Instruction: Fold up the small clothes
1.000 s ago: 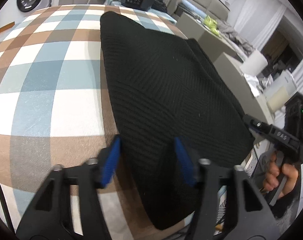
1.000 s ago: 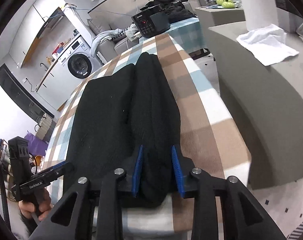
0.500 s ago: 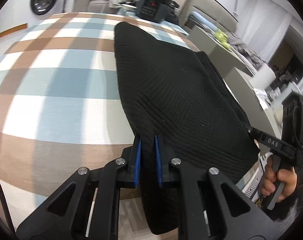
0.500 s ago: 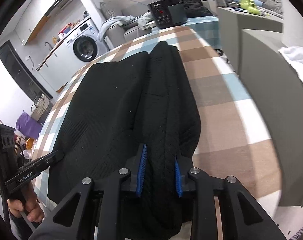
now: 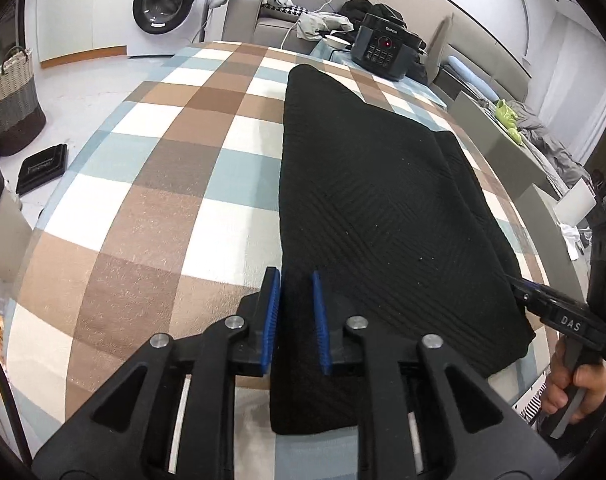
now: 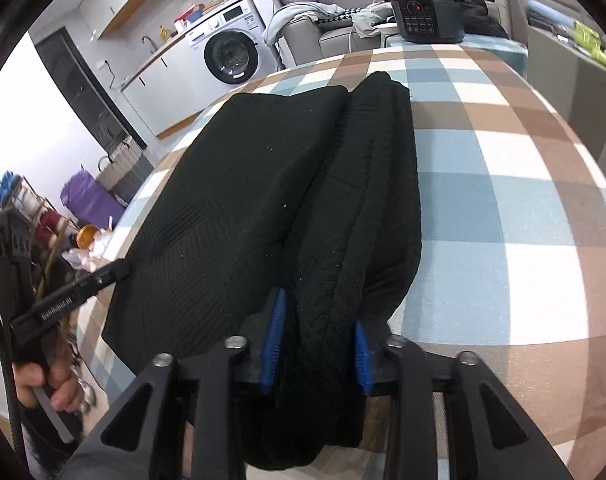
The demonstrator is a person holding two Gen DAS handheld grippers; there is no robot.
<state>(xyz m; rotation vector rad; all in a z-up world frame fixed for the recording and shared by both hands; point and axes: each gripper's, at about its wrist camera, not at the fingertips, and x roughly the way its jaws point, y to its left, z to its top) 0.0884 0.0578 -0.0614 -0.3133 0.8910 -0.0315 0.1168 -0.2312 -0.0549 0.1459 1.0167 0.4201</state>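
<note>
A: Start nearest. What are the two tools doing?

B: The left gripper (image 5: 296, 316) sits at the near left corner of the black knitted garment (image 5: 367, 200), with the garment's left edge running up between its blue pads (image 5: 272, 312). The gap is narrow and its jaws are opening; the cloth lies between them, but whether the pads still press it I cannot tell.

A: And the other?

B: The right gripper (image 6: 317, 344) straddles the near end of the thick folded-over roll along the garment's right side. Its jaws are opening too, set moderately apart, with the bunched knit filling the gap and touching both pads. In the left wrist view it shows at the right edge, a hand (image 5: 571, 384) wrapped around its handle.

A: Where does the garment lie?

B: Flat on the checked tablecloth (image 5: 151, 208), lengthwise from the near table edge toward the far end, its near hem hanging slightly over the edge. The left part is smooth; the right part is doubled in ridges.

A: Beyond it?

B: At the far end of the table stands a black multicooker (image 5: 385, 52). Farther left, a washing machine (image 5: 165, 4), and a woven basket (image 5: 11, 100) on the floor.
</note>
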